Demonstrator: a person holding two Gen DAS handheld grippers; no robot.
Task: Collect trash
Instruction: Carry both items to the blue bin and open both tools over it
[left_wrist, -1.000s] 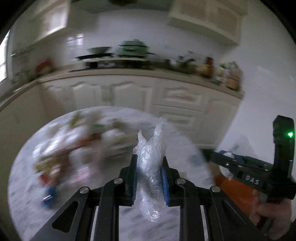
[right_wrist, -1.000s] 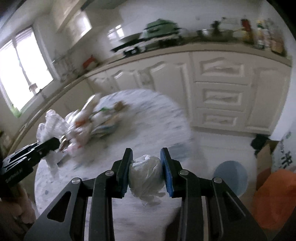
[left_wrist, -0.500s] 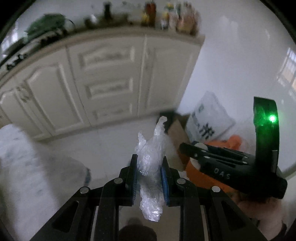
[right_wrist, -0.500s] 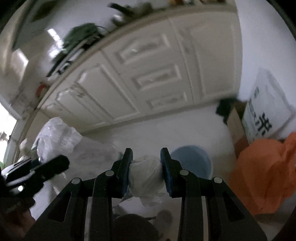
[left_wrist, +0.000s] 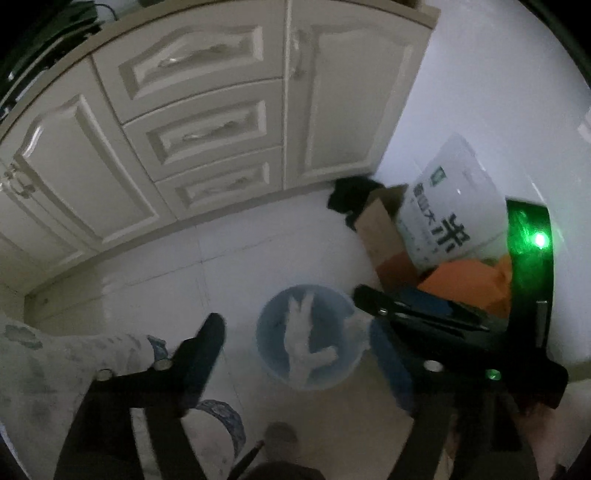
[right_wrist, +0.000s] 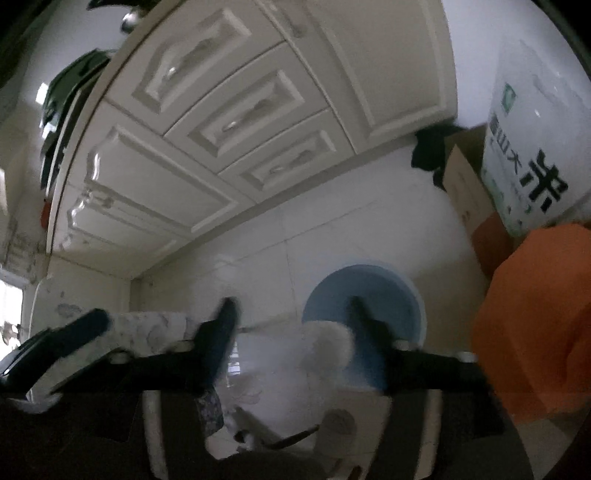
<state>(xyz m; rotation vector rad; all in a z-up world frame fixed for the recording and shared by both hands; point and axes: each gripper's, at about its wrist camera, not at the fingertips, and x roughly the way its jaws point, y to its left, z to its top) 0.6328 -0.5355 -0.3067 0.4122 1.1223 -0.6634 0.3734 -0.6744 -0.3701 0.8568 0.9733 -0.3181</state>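
Both grippers now hang over the blue bin (left_wrist: 308, 339) on the white tiled floor (left_wrist: 236, 266) in front of the cream cabinets (left_wrist: 192, 122), whereas a second ago they were up over the counter, each clamped on a piece of trash. The left gripper (left_wrist: 291, 339) is opening: its jaws stand wide apart with nothing pressed between them, and the crumpled clear plastic wrap (left_wrist: 304, 341) it carried shows inside the bin's mouth, either falling or already lying there; the blur does not settle which. The right gripper (right_wrist: 291, 314) is opening too, and the white wad of plastic (right_wrist: 327, 349) it had pinched sits loose between its spread fingers, just at the near rim of the blue bin (right_wrist: 364, 295) in that view, seemingly in mid-drop. Whether the wad will clear the rim I cannot tell, since it appears close to the edge rather than over the middle. Judging from this, two pieces of trash are being released together, so this round of collecting is nearly done. Beside the bin stand an orange bag (right_wrist: 532, 314), a cardboard box (left_wrist: 384, 229) and a white printed sack (left_wrist: 447, 206), all apart from the drop. The next step is likely a return to the counter for the remaining litter.
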